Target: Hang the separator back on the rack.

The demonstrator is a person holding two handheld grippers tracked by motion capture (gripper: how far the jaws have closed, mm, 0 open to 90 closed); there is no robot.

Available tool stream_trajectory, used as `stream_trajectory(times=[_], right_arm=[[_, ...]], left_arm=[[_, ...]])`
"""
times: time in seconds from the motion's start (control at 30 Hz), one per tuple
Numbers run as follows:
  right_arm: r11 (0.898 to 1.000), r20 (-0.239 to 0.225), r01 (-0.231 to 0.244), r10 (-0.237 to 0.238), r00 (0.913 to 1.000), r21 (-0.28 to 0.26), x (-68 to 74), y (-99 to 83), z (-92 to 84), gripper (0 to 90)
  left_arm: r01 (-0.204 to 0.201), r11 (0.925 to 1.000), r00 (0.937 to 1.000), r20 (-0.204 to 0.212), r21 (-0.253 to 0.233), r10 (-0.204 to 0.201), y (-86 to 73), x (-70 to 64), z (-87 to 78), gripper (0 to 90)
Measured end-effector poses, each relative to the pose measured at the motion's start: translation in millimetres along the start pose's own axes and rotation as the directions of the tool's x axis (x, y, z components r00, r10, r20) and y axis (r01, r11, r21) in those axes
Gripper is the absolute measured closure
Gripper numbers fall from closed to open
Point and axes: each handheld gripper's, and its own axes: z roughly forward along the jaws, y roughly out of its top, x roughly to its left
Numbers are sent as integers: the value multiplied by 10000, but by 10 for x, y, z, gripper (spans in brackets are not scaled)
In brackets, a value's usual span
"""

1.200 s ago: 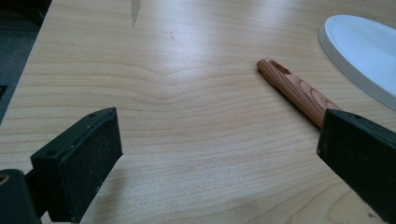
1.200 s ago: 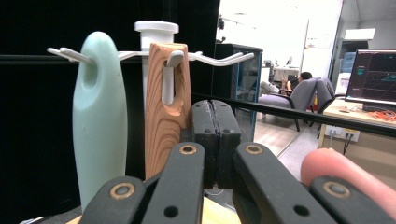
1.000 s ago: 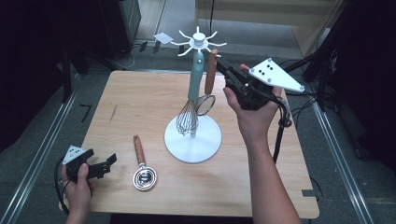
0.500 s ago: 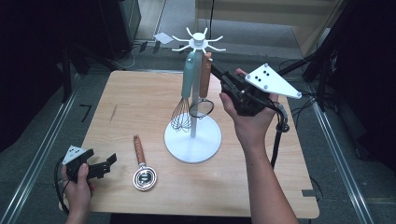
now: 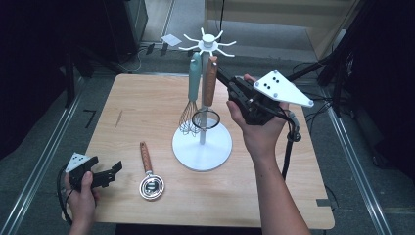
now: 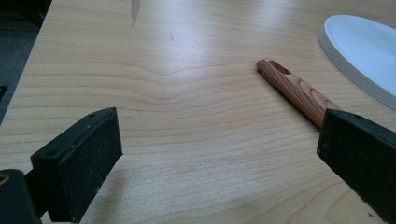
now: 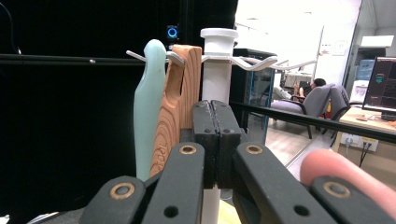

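Observation:
A white utensil stand [image 5: 201, 147] rises mid-table, with hooks around its top. From the hooks hang a whisk with a teal handle [image 5: 195, 78] and a wooden-handled strainer [image 5: 210, 81]. My right gripper [image 5: 221, 77] is shut with nothing between its pads, its tip just right of the wooden handle. The right gripper view has the closed gripper [image 7: 215, 112] in front of the stand's pole [image 7: 217, 70], the wooden handle [image 7: 175, 107] just left of it. My left gripper [image 5: 108, 169] rests open at the table's front left. A second wooden-handled tool [image 5: 147, 164] lies ahead of it.
In the left gripper view, the lying tool's wooden handle [image 6: 299, 91] points away beside the right pad [image 6: 359, 154], with the stand's white base [image 6: 364, 51] beyond. The wooden table [image 5: 147, 107] ends close behind the stand; dark equipment and cables surround it.
The hanging wooden handle and whisk have shifted left, so the two handles now hang side by side. My right gripper followed slightly left and down. The left gripper stayed still.

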Motion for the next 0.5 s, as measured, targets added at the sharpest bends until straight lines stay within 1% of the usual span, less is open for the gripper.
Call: stream_trajectory(times=[0.17,0.33,0.5], right_arm=[[10000,67,1,-1,10000,-19,-12,-1,-16,900],[9998,513,93,-102,9986,167,-61,-61,-53,892],[9988,881,20,-64,9961,497,-145,-210,-134,882]], left_arm=[[-1,10000,10000,-17,3,1,0,-1,0,1],[-9,10000,10000,-50,23,9,0,-5,-1,1],[-32,10000,10000,-77,26,32,0,-6,-3,1]])
